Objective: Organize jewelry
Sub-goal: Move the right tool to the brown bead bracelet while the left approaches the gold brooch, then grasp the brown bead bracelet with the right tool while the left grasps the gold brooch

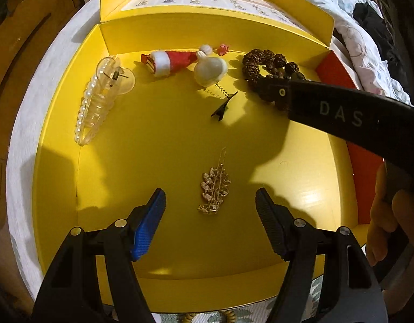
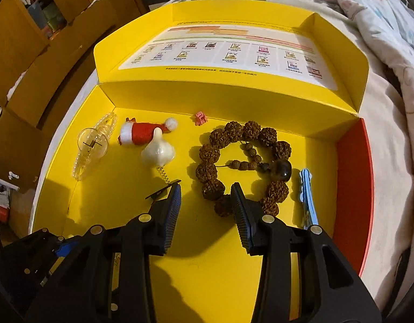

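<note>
Yellow box (image 1: 59,188) holds jewelry; left gripper (image 1: 211,202) straddles gold brooch (image 1: 213,188), wide, ungripped; right gripper (image 2: 205,202), half-open, empty, nears brown bead bracelet (image 2: 217,140); closing seems next.

Black tongs (image 1: 211,224), blue ribbed pad, silver pins, "DAS" lettering.

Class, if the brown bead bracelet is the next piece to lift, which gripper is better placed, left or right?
Right. The right gripper hangs open at the bead bracelet; the left gripper frames the gold brooch instead.

In yellow box (image 2: 260,102): one bead bracelet (image 2: 241,167), one gold brooch (image 1: 213,188), one pearl claw clip (image 1: 96,102); apparently four smaller hair clips, one (image 2: 307,196) blue.
</note>
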Available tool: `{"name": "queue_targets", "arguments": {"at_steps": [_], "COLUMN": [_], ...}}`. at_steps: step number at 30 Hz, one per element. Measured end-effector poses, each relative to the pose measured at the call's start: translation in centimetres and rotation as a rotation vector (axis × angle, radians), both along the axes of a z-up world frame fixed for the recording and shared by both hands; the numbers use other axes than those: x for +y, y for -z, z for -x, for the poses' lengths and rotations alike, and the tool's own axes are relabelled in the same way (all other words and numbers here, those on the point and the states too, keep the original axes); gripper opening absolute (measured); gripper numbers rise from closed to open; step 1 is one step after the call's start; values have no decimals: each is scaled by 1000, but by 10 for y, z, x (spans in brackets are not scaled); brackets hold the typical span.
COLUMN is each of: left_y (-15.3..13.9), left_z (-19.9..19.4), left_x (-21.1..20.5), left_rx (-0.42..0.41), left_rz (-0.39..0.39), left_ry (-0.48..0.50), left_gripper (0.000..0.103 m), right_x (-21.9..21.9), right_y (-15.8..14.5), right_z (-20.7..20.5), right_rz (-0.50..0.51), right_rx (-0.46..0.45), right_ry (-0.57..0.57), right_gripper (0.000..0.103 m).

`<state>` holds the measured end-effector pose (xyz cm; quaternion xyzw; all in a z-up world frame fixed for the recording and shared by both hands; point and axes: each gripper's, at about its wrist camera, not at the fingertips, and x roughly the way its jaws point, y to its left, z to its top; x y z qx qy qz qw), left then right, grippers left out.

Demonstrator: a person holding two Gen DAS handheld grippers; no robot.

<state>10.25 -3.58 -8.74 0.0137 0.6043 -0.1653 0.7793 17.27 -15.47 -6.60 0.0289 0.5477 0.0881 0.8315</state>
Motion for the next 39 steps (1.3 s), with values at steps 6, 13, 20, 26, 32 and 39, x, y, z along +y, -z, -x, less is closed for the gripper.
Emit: {"name": "queue_targets", "arguments": {"at_steps": [6,13,20,26,32,39], "left_y": [-1,-1,1,2,2,-1], "left_z": [-2,-2,-4,-3,-7,-8], "left_x": [-7,-9,-12,-10,-2,5], "left_rx": [-10,-9,-14,-20,-22,-22], "left_rz": [-14,-13,-22,-27,-30,-21], "left_ry": [9,19,23,16,5,0], "left_gripper": [57,48,46,41,24,21], "right_x": [8,20,23,18,10,2], "right_y": [0,8,14,20,20,16], "right_z": [-3,-9,-14,-17,-17,-15], "right_rz": [9,64,78,26,13,-9], "right_rx": [-9,-13,-6,33,45,39], "right_ry": [-36,-74,-95,-76,-37,-28], "right_gripper": [43,43,43,40,20,20]}}
